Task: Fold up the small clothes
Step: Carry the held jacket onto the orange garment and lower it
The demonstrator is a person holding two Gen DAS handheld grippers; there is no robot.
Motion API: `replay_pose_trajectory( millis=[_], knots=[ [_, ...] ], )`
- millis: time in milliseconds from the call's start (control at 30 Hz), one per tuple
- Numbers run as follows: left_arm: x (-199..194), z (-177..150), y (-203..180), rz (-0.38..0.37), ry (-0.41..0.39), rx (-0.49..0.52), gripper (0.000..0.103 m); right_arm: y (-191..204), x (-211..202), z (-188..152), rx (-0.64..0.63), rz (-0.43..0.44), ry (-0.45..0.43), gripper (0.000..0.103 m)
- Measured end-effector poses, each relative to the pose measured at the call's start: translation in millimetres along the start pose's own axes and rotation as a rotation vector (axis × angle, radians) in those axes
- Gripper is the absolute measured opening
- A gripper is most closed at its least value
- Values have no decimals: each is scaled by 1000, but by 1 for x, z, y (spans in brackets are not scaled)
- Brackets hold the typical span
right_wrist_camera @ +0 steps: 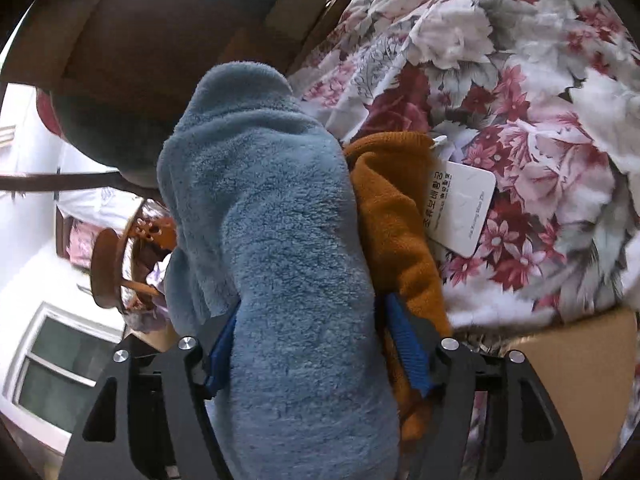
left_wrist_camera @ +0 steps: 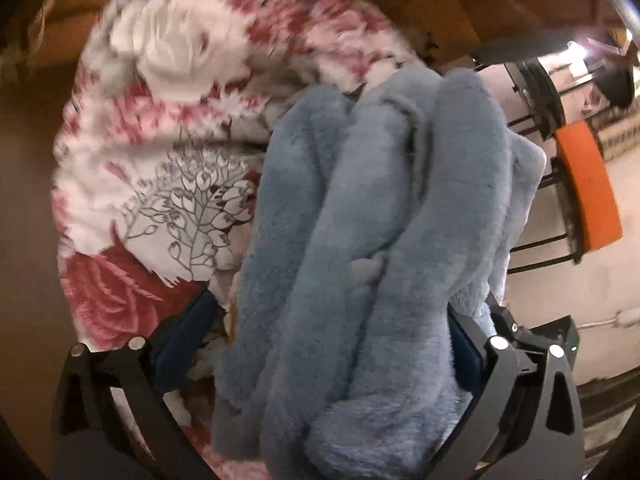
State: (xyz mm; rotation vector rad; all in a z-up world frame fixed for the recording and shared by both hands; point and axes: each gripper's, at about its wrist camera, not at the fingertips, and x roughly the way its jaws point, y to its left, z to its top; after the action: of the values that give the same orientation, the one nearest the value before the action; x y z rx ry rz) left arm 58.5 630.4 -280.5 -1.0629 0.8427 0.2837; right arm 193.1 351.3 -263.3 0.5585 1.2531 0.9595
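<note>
Evidently the blue fleece garment [left_wrist_camera: 360, 240] is lifted off the floral blanket [left_wrist_camera: 160, 152], bunched in thick folds. The left gripper [left_wrist_camera: 332, 344] and right gripper [right_wrist_camera: 308, 344] each clamp a wad of it, jaws held apart by its bulk. An orange garment [right_wrist_camera: 392, 208] with a tag [right_wrist_camera: 460, 208] lies beneath. Next, probably, spreading it flat before any fold.

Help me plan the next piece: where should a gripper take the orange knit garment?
Grip the orange knit garment along its upper bare edge near the white tag, coming from the floral blanket side. Its other flank is pressed behind the blue fleece garment, and the right gripper crowds its lower end.
</note>
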Motion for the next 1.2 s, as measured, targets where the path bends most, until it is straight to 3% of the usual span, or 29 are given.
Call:
replay_pose_trajectory(
  millis=[167,300,533,667,767,833,933,1200],
  knots=[
    [4,2,-11,61,-23,63,99,-9,6,5,10,16,-9,69],
    [-5,0,-10,46,-7,40,99,-3,-2,7,7,50,-20,71],
    [-75,-21,-44,178,-109,159,98,50,-58,-7,-219,26,-128,72],
    [-104,-16,-50,217,-160,164,98,77,-79,-34,-382,-73,-181,71],
    [-112,-4,-65,309,-192,180,98,88,-86,-46,-453,-111,-209,64],
    [-108,1,-76,392,-211,218,98,89,-88,-48,-475,-113,-206,54],
    [-97,5,-89,505,-225,271,98,90,-85,-50,-496,-128,-213,50],
    [-68,7,-81,613,-229,306,99,97,-69,-49,-552,-186,-193,50]
  ],
)
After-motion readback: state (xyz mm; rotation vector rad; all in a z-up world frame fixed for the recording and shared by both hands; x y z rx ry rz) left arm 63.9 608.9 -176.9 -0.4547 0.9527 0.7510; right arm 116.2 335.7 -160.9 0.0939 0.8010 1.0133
